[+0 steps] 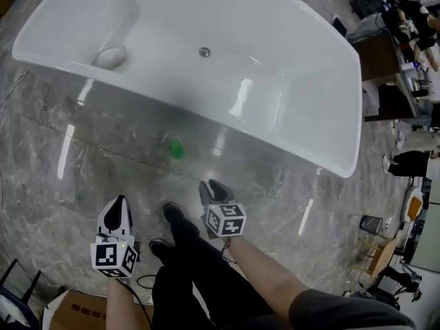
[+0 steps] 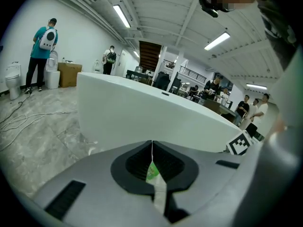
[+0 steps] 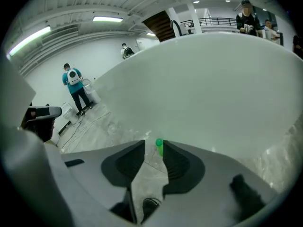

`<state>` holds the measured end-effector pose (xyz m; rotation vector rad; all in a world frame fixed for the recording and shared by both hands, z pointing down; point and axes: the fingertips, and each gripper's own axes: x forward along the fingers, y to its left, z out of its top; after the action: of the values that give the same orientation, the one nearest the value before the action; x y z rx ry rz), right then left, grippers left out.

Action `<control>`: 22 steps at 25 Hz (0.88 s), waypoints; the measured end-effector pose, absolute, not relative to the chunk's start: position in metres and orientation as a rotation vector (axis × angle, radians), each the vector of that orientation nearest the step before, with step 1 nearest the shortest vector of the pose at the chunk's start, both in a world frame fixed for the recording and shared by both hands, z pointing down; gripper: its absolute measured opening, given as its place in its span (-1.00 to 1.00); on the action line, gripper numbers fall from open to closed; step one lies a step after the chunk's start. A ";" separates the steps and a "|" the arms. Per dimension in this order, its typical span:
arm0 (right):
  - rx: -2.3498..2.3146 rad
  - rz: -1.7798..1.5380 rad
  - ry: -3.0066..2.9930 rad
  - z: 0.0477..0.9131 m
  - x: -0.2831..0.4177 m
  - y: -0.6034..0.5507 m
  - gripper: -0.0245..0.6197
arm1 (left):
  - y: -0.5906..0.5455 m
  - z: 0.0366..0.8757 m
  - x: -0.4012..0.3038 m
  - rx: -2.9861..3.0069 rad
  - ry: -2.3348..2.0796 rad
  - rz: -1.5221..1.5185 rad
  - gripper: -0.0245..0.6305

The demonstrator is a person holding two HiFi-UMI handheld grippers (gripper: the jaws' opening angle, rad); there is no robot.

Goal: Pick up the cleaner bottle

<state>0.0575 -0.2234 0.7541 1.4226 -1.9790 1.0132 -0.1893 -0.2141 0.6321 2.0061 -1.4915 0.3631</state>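
Observation:
A small green cleaner bottle (image 1: 177, 148) stands on the grey marble floor, right against the outer wall of a white bathtub (image 1: 289, 40). Both grippers hang low over the floor, short of the bottle. My left gripper (image 1: 122, 200) is at the left with its jaws closed to a thin seam (image 2: 152, 143); a sliver of the green bottle (image 2: 152, 170) shows through it. My right gripper (image 1: 210, 184) is closer, just below and right of the bottle. Its jaws (image 3: 152, 148) stand a little apart with nothing between them, and the bottle (image 3: 159, 145) shows beyond the gap.
The tub wall (image 3: 213, 89) fills the space ahead. A grey oval thing (image 1: 110, 57) lies inside the tub near its drain (image 1: 204, 51). My own shoes (image 1: 172, 215) stand between the grippers. A cardboard box (image 1: 69, 311) sits behind. People stand far off, and cables (image 2: 19, 122) trail on the floor.

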 end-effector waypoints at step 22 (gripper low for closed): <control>1.283 0.769 -2.030 0.964 0.020 -0.261 0.03 | -0.231 0.826 -0.199 2.051 -1.470 0.274 -0.88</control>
<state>0.0198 -0.2611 0.9642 1.2825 -2.0295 0.7686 -0.1993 -0.2310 0.8264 2.0506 -1.4704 0.2738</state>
